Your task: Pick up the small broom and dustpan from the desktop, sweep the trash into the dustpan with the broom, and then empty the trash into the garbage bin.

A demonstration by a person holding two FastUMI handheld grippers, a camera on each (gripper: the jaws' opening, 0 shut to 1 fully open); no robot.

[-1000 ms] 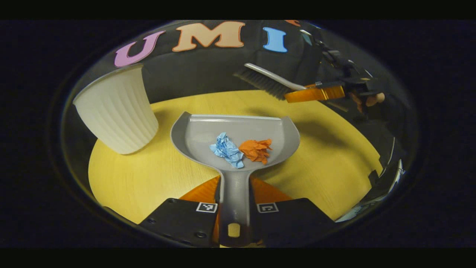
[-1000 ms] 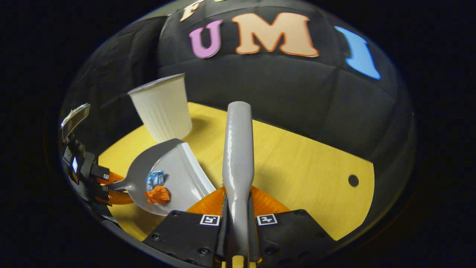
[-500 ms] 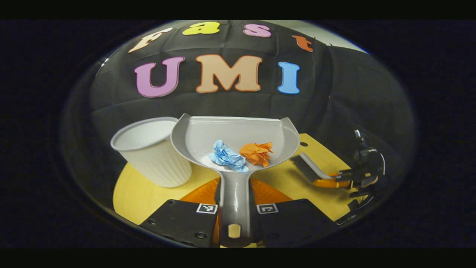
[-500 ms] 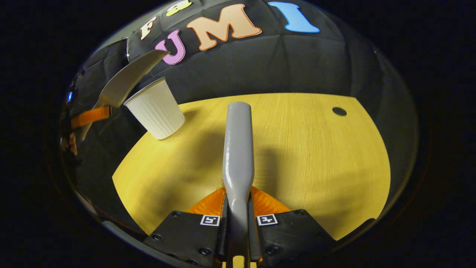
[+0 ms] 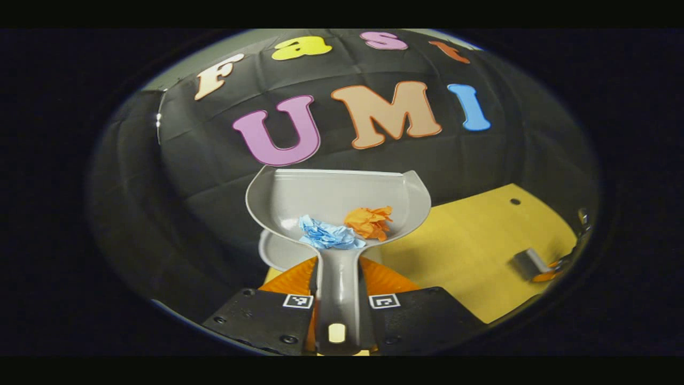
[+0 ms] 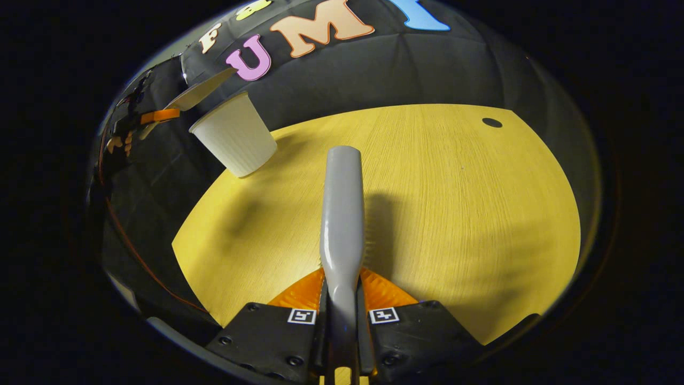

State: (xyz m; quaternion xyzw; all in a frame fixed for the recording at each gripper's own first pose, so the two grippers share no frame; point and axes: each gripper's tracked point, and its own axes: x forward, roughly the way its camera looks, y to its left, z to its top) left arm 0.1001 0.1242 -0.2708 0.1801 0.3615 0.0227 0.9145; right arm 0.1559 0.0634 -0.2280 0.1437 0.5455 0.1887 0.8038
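Left gripper (image 5: 339, 286) clamped on the dustpan (image 5: 337, 199) handle. Versus half a second back, the pan has swung over the garbage bin (image 5: 278, 255), whose rim now peeks out below it at 7 o'clock instead of standing beside it. Blue wad (image 5: 327, 235) and orange wad (image 5: 368, 221) sit in the pan — not yet dumped. Right gripper (image 6: 342, 299) grips the broom (image 6: 342, 214) low over the desktop (image 6: 454, 203); bin at 11 o'clock there. Judgement: tipping forward is next.

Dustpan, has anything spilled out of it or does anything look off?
Nothing stands out. The blue paper wad and the orange paper wad both lie inside the dustpan, held over the white bin. No scraps show on the table.
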